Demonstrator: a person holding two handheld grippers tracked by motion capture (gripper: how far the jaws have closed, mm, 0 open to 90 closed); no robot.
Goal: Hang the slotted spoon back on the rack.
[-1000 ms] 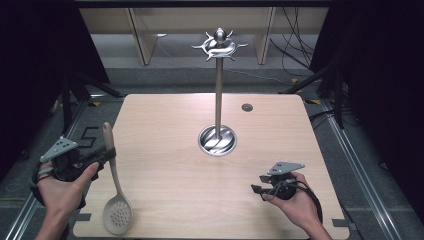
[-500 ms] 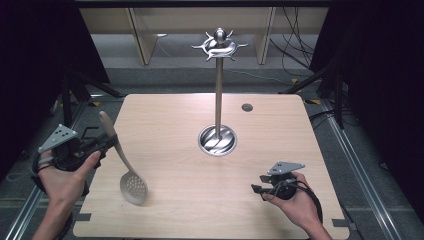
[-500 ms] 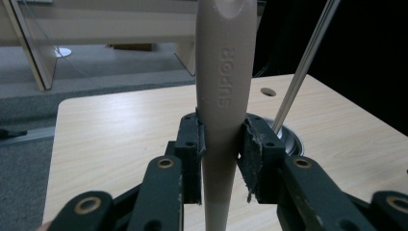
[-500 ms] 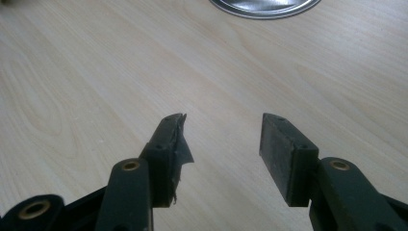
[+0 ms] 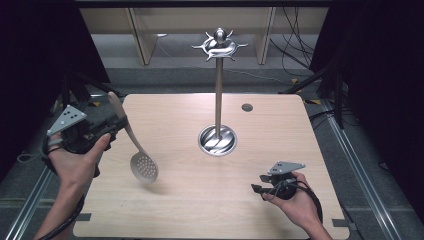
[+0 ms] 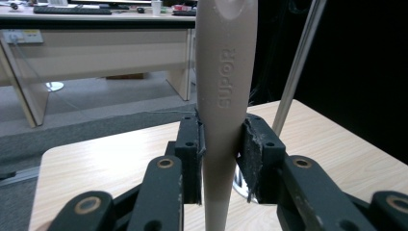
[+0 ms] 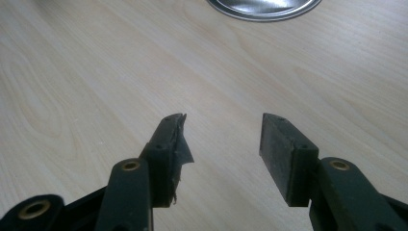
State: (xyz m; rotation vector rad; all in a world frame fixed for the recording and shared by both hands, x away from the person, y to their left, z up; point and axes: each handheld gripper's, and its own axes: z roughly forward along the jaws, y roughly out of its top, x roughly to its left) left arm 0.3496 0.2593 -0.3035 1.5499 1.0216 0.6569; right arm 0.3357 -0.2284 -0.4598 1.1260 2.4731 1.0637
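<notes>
1. The counter, a pale wooden top, is taking up the middle of the high view, with dark floor around it and a small dark round spot sitting near its far right part.
2. The metal stand is rising upright from a round shiny base at the middle of the counter, and it is carrying a ring of hooks at its top.
3. The slotted spoon is hanging in the air over the left part of the counter, its perforated head pointing down toward the near side and casting a shadow on the wood, clear of the surface and well apart from the stand.
4. The left claw is clamping on the spoon's beige handle; in the left gripper view both pads are pressing the handle from either side, and the handle is showing raised lettering.
5. The right claw is resting low at the near right of the counter, held in the person's hand; in the right gripper view its jaws are standing apart with bare wood between them and the base's rim just beyond.
</notes>
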